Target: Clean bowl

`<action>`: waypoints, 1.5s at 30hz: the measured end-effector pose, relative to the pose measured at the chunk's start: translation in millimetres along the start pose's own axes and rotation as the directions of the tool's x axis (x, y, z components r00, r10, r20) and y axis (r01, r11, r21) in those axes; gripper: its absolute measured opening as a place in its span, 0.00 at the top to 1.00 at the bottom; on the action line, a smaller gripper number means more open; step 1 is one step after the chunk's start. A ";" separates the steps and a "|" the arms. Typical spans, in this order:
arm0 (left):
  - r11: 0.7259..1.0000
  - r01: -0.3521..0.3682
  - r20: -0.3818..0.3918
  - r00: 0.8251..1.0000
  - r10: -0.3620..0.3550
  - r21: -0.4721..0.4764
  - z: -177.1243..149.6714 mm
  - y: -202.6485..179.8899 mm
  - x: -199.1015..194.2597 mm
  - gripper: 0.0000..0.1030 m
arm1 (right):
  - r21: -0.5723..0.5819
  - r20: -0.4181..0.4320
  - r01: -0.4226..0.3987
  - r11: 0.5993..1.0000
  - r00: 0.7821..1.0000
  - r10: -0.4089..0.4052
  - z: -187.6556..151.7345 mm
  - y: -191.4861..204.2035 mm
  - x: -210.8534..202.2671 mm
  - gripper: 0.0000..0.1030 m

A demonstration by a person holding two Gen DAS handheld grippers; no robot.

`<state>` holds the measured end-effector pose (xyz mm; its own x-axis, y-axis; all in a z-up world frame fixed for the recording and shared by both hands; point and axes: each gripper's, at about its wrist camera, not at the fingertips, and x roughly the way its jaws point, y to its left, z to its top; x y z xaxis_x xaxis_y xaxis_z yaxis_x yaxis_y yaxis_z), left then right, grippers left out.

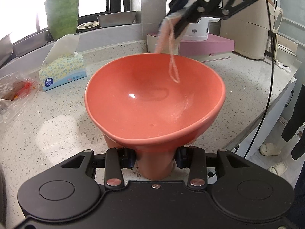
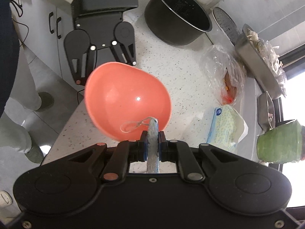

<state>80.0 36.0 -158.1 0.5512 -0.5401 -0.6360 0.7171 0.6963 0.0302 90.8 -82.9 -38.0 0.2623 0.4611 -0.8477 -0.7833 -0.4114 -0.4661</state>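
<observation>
Holding a coral-orange bowl (image 1: 155,99) by its stem-like foot, pinched between the closed fingers (image 1: 131,157) of the left gripper (image 1: 155,158), raised just above a speckled counter (image 1: 57,118) and tipped so the hollow faces the other tool. Hanging over the bowl's far rim, the right gripper (image 2: 152,142), its fingers (image 2: 162,141) clamped shut on a thin scrubbing cloth (image 2: 153,133), pinkish on one face, grey-blue on the other, with a string loop (image 2: 131,126) dangling into the bowl. Not yet touching the inner wall, as far as can be judged.

Judging the step in hand: bringing the cloth down to wipe the inside. Doing it well probably means keeping the foot gripped firmly against the wiping pressure, laying the cloth's flat face rather than its edge on the glaze, sweeping around from rim to centre over the faint streaks near the right wall, and keeping the loop from snagging. Nearby but well apart: a tissue box (image 1: 63,70), a green vase (image 1: 62,13) and a dark cooker pot (image 2: 177,17).
</observation>
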 end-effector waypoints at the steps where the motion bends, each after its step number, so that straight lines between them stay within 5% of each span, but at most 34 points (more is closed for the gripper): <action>1: 1.000 0.000 0.000 1.000 0.000 0.000 0.0 0.0 0.1 0.63 | 0.001 -0.003 -0.004 1.000 1.000 0.004 -0.7 2.5 -1.6 0.89; 22: 1.000 0.001 0.010 1.000 -0.001 0.004 -0.5 2.6 -0.4 0.63 | -0.056 0.026 -0.167 0.984 0.985 0.168 31.9 51.3 -12.1 0.89; 36: 1.000 -0.007 0.030 1.000 0.007 -0.004 -4.2 -3.2 -2.7 0.63 | -0.055 0.119 -0.226 0.973 0.966 0.231 77.2 46.6 -13.0 0.89; 45: 0.999 -0.032 0.069 0.997 0.033 -0.016 -9.2 -8.2 -4.6 0.63 | 0.063 0.186 -0.266 0.962 0.950 0.250 95.5 23.5 -7.7 0.89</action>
<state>67.7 37.1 -162.5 0.6026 -0.5486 -0.5796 0.6923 0.7207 0.0376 16.6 -21.1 -18.2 -0.0515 0.4811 -0.8752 -0.8587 -0.4688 -0.2072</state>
